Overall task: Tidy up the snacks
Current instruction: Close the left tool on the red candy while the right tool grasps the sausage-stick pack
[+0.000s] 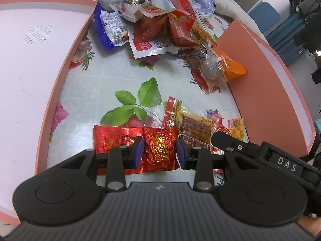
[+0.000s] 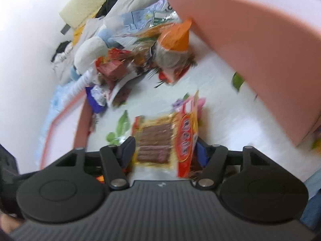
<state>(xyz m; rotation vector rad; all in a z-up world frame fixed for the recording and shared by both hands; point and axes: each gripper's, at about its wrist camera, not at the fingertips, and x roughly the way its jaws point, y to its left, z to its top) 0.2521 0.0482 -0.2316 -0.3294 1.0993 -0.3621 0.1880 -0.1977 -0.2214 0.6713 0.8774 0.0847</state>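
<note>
Between the blue pads of the left gripper point(image 1: 160, 153) sits a crinkled red foil packet point(image 1: 159, 150) with gold print, its creased skin catching the light; the fingers clamp its two sides, and it lies over a flatter red foil sachet point(image 1: 112, 138) whose long axis runs left to right. Just to its right lies a clear-windowed packet of brown strips point(image 1: 197, 129), glossy with a yellow and red border. In the blurred right wrist view that same packet point(image 2: 160, 140) points away from the camera along its long axis, lying between the fingers of the right gripper point(image 2: 163, 152), which stand apart beside its edges and do not visibly press it. Farther off, a loose heap of snack bags point(image 1: 170, 34) mixes crumpled blue, red and orange film. The surface point(image 1: 112, 70) wears a shiny floral plastic cloth, flanked by two matte pink cardboard box halves point(image 1: 30, 60) with pale insides.
</note>
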